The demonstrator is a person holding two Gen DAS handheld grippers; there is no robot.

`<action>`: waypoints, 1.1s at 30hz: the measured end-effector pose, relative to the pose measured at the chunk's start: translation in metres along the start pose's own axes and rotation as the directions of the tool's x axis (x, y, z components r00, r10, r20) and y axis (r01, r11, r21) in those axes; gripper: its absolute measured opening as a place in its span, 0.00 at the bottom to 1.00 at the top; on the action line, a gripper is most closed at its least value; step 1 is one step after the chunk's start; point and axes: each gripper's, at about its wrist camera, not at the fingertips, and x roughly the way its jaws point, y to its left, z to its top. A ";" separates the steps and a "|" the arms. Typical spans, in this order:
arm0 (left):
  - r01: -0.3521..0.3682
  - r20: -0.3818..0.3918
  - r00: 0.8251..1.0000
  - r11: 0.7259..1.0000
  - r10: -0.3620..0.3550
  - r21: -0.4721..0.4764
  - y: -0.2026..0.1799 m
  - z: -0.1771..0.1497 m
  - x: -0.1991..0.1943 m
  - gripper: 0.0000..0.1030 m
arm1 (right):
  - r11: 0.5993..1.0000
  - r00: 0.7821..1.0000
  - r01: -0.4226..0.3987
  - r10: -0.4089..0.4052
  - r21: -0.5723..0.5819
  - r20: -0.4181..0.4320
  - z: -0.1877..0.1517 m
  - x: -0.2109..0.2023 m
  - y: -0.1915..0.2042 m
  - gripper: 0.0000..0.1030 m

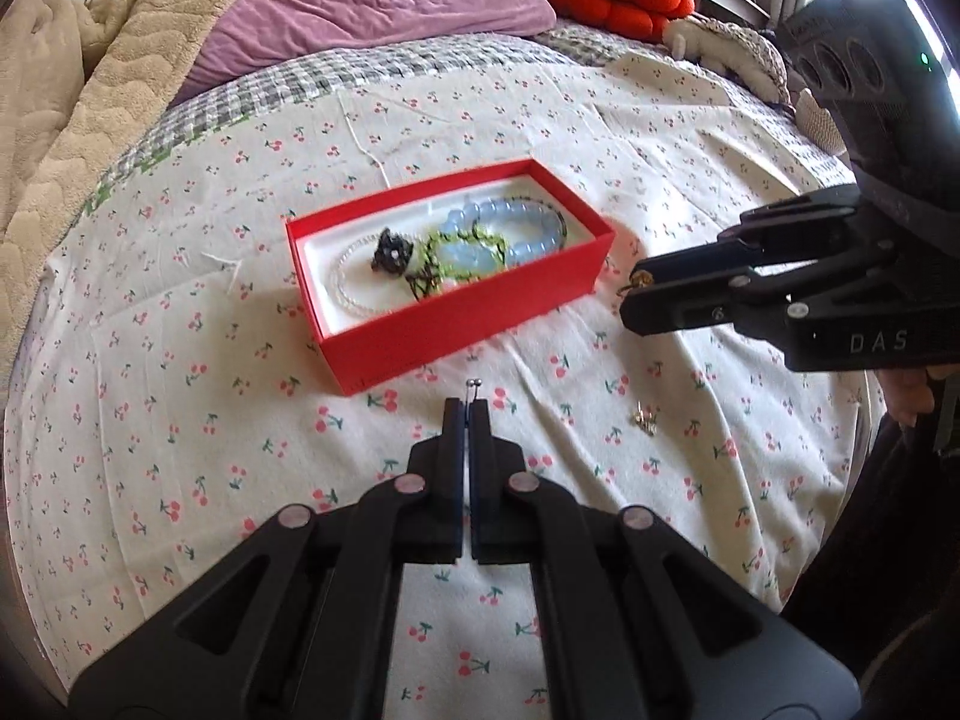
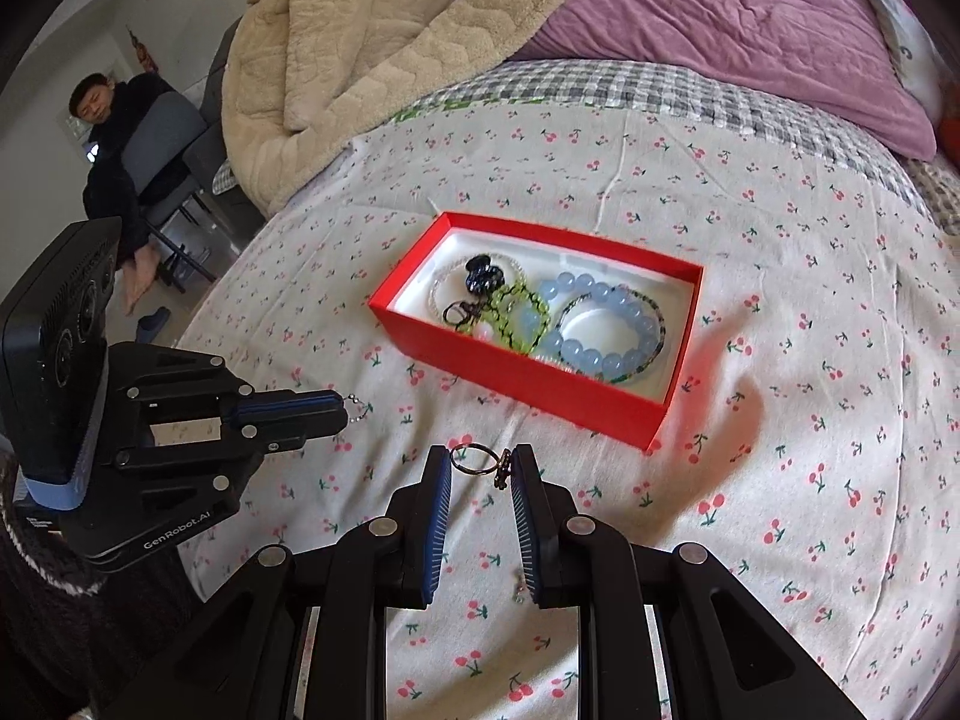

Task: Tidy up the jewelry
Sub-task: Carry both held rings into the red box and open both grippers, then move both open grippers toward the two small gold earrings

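The red box [image 2: 528,384] sits open on the cherry-print bedsheet [image 2: 810,540], its white tray already holding a blue bead bracelet [image 2: 606,330], a green and black braided band [image 2: 522,312], a black charm [image 2: 483,276] and a clear bead string [image 1: 345,288]. It lies toward the far middle of the bed, probably so that both tools can reach it from the near edge.

Just near of the box, the right gripper [image 2: 480,471] has its jaws part-way closed on a key ring [image 2: 468,457] with a small dark charm hanging at its right side; ring and charm span the gap and touch both pads, so it looks pinched and lifted for carrying to the box. To the left, the left gripper [image 1: 471,399] is clenched on a short ball chain [image 1: 476,383], whose beads poke out beyond the tips; the tight grip suits so thin a piece.

A small gold trinket [image 1: 645,418] lies loose on the sheet to the right of the left gripper, near the bed's edge, apparently awaiting its turn. Farther off are a beige blanket [image 2: 372,30] and a purple pillow [image 2: 750,18].
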 end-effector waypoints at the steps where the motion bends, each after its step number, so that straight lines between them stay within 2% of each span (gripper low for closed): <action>1: -0.001 0.009 1.000 1.000 0.001 -0.014 0.003 0.006 0.000 0.01 | 1.000 1.000 0.000 0.000 0.012 0.008 0.005 -0.001 -0.003 0.20; 8: -0.024 0.024 0.999 0.994 0.027 -0.105 0.024 0.037 0.014 0.01 | 0.992 0.999 -0.034 0.031 0.117 0.034 0.035 0.008 -0.023 0.21; 15: -0.017 0.002 1.000 0.985 0.018 -0.173 0.038 0.050 0.035 0.01 | 0.985 0.999 -0.030 0.026 0.168 0.022 0.050 0.028 -0.035 0.21; 17: -0.024 0.000 1.000 0.983 0.024 -0.183 0.039 0.052 0.039 0.03 | 0.983 0.999 -0.036 0.033 0.179 0.016 0.053 0.033 -0.038 0.24; 19: -0.024 -0.007 1.000 0.982 0.023 -0.189 0.040 0.052 0.040 0.09 | 0.980 0.999 -0.040 0.039 0.194 0.008 0.054 0.036 -0.040 0.31; 20: -0.028 -0.007 1.000 0.981 0.027 -0.191 0.041 0.052 0.040 0.14 | 0.979 0.999 -0.043 0.043 0.198 0.007 0.054 0.036 -0.041 0.46; 22: -0.033 -0.008 0.999 0.981 0.032 -0.191 0.041 0.052 0.040 0.19 | 0.978 0.999 -0.044 0.041 0.203 0.018 0.053 0.034 -0.042 0.62; 25: -0.043 -0.007 0.999 0.980 0.042 -0.193 0.042 0.051 0.037 0.21 | 0.980 0.999 -0.038 0.032 0.194 0.032 0.052 0.027 -0.041 0.62; 29: -0.057 -0.005 0.998 0.979 0.058 -0.196 0.040 0.048 0.031 0.42 | 0.981 0.999 -0.037 0.030 0.189 0.040 0.049 0.020 -0.039 0.62; 33: -0.079 -0.008 0.997 0.977 0.079 -0.198 0.037 0.041 0.024 0.60 | 0.986 1.000 -0.002 -0.002 0.169 0.018 0.043 0.018 -0.035 0.62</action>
